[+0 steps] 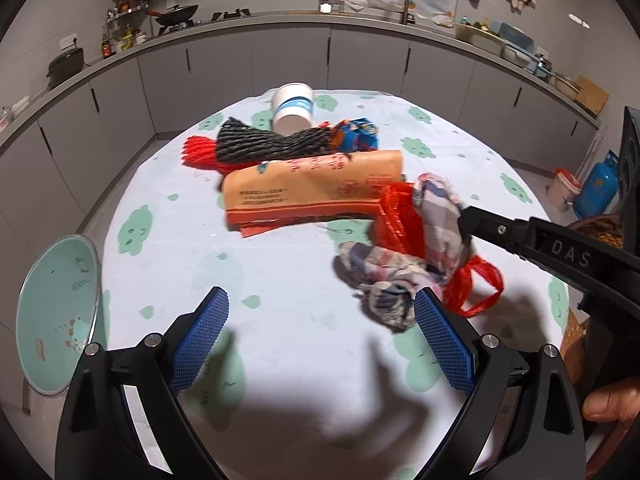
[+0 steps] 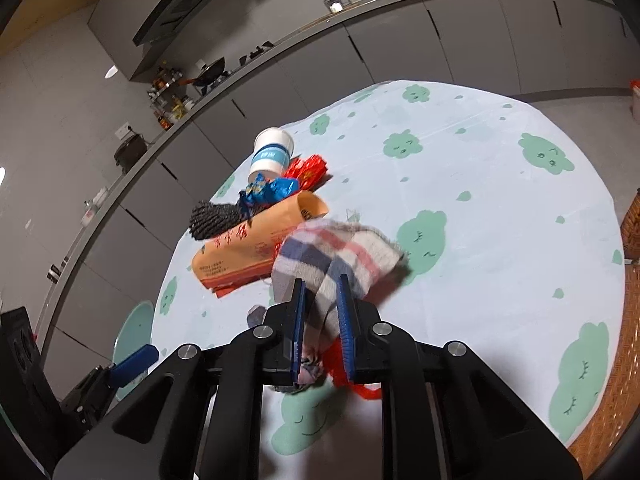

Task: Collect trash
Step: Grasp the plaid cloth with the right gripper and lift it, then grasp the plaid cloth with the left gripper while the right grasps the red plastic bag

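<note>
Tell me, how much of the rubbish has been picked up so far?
Nothing looks cleared yet. The right gripper is shut on a checked cloth, with a red plastic bag against it. The left gripper is open and empty. A paper cup, netting, wrappers and an orange packet remain on the table.

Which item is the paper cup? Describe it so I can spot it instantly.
On the round table with the cloud-print cloth, look to the far end of the trash pile. The paper cup lies tipped on its side behind the black foam net. It is the only white thing there, with a blue band.
</note>
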`<state>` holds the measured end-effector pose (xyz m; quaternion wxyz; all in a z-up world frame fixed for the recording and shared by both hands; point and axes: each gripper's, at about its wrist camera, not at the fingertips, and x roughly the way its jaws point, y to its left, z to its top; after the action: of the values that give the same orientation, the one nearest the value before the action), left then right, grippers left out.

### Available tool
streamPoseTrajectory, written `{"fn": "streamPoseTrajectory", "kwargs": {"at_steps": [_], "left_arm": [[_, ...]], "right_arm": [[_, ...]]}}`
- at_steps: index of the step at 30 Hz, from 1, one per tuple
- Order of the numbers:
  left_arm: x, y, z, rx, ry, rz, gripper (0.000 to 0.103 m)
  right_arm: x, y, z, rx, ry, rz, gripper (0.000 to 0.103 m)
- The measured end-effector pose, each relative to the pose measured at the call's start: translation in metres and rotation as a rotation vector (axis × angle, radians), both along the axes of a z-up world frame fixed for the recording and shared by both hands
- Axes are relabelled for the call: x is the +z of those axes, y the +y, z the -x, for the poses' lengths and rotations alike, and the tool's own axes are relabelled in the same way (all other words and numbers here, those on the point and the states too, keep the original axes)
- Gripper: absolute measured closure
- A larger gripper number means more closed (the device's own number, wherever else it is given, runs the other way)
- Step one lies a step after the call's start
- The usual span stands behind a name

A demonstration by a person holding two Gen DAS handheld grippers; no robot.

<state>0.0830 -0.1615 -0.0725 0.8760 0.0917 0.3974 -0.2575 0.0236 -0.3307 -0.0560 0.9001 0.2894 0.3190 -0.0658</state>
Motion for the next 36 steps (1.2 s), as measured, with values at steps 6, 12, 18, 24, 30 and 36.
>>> {"fn": "streamPoseTrajectory", "kwargs": {"at_steps": [6,12,18,24,30,36], "left_arm": [[-0.006,-0.031,0.004,-0.051,-0.012,-0.013,0.012],[-0.024,-0.042,-0.004,-0.079,0.04,-0.032,0.053],[-0.017,-0.029,-0.007,-0.102,0.059,0.045,0.085],[0.017,0.005,-0.009,-0.046,-0.014,0.12,0.086],[0.049,0.041,-0.016,0.03,-0.061,0.206,0.096],[0.042,0.042,-0.019,0.015,-0.035,0.177,0.08]], "right_arm": [[0.01,-0.011,0.006,-0.043,-0.025,0.014,0.069],[0.009,-0.019,0.007,-0.067,-0.023,0.0,0.069],[0.003,-0.023,0.008,-0.089,-0.012,-0.013,0.069],[0.002,-0.02,0.007,-0.086,-0.01,-0.011,0.064],[-0.003,-0.009,0.005,-0.063,0.003,-0.009,0.062],[-0.006,0.002,0.002,-0.047,0.018,0.006,0.062]]}}
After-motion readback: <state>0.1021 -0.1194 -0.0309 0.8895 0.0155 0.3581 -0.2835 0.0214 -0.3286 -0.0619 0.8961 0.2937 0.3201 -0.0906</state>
